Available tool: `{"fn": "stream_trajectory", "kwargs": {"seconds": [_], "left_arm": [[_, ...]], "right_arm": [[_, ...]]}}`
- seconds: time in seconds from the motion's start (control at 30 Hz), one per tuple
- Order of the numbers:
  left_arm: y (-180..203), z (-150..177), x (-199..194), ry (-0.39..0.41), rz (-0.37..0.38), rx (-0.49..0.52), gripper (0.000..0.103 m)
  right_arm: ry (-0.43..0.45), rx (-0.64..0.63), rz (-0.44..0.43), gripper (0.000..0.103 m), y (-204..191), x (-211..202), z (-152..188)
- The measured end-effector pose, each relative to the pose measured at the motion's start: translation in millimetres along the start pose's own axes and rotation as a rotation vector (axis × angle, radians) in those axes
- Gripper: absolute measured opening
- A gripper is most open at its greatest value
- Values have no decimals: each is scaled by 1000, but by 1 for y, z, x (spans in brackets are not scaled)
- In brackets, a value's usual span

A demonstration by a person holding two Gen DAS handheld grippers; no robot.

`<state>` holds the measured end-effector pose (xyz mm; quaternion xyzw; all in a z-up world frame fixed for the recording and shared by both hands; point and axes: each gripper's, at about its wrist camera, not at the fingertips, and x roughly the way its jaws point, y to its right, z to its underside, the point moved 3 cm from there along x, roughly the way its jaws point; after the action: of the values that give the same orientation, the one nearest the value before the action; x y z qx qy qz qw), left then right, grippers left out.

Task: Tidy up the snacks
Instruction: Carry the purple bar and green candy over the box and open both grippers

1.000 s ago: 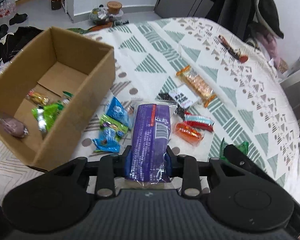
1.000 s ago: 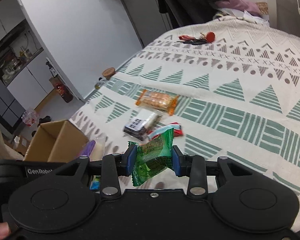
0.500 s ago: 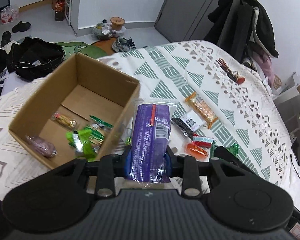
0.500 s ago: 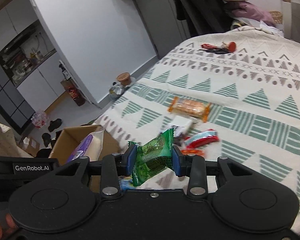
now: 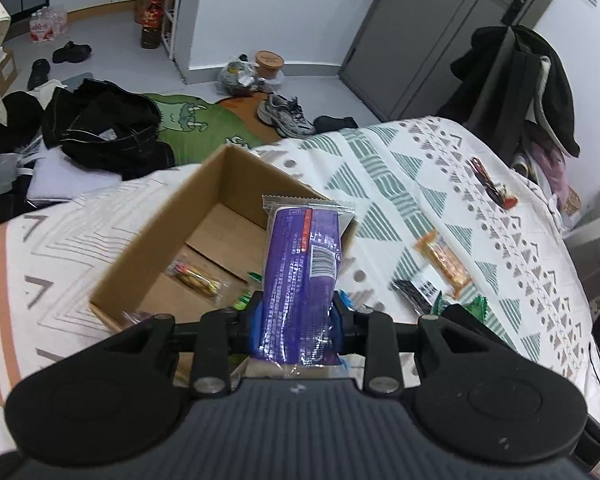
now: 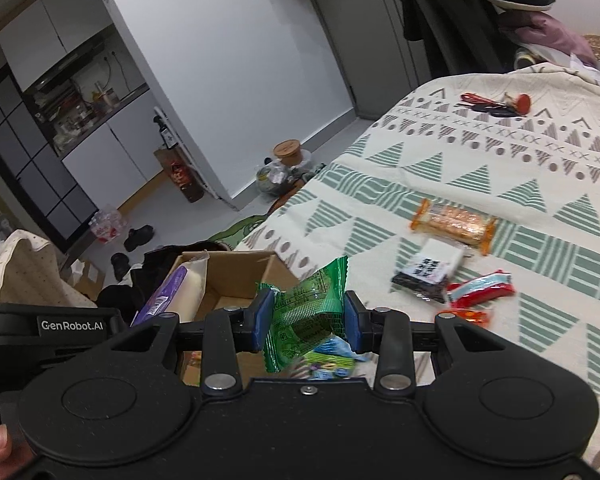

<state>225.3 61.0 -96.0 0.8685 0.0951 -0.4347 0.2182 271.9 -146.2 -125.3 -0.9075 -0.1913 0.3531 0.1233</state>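
While both grippers hang above the patterned bed [image 5: 380, 168], each one has a snack clamped between its blue-padded fingers. The left gripper [image 5: 298, 322] is closed on a long purple packet [image 5: 300, 280], which stands up along the fingers with its clear crimped end pointing away over the cardboard box [image 5: 156, 236]. That box sits open on the bed, and a few wrapped snacks lie on its floor — a yellow-and-red one [image 5: 196, 278] near the middle, with a bit of green wrapper showing just beside the purple packet. The right gripper [image 6: 305, 322] is closed on a small green packet [image 6: 306, 314], crumpled a little where the fingers press it; from the right wrist view the box [image 6: 236, 276] lies just beyond and to the left of it. On the bed to the right of the box, more snacks remain loose: an orange packet of crackers [image 6: 454, 226], a black-and-white packet [image 6: 428, 268] just below it, a red-and-blue one [image 6: 482, 290] and a small orange one [image 6: 466, 316] — all near one another. Farther off on the bed lies a bunch of keys with a red tag [image 6: 496, 106].
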Motion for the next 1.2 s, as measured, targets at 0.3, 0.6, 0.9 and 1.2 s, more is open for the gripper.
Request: {"fn": "stream_trajectory", "kwargs": {"seconds": [0.3, 0.6, 0.9, 1.2], "left_arm": [[-27, -25, 0, 15, -57, 34, 31], [-46, -37, 10, -18, -60, 56, 32], [-64, -32, 17, -58, -106, 46, 38], [-84, -29, 7, -53, -141, 2, 48]], "right_arm": [[-12, -17, -33, 36, -26, 16, -6], [-27, -40, -70, 36, -51, 28, -9], [-55, -50, -88, 36, -64, 36, -4], [-112, -51, -163, 41, -81, 39, 5]]}}
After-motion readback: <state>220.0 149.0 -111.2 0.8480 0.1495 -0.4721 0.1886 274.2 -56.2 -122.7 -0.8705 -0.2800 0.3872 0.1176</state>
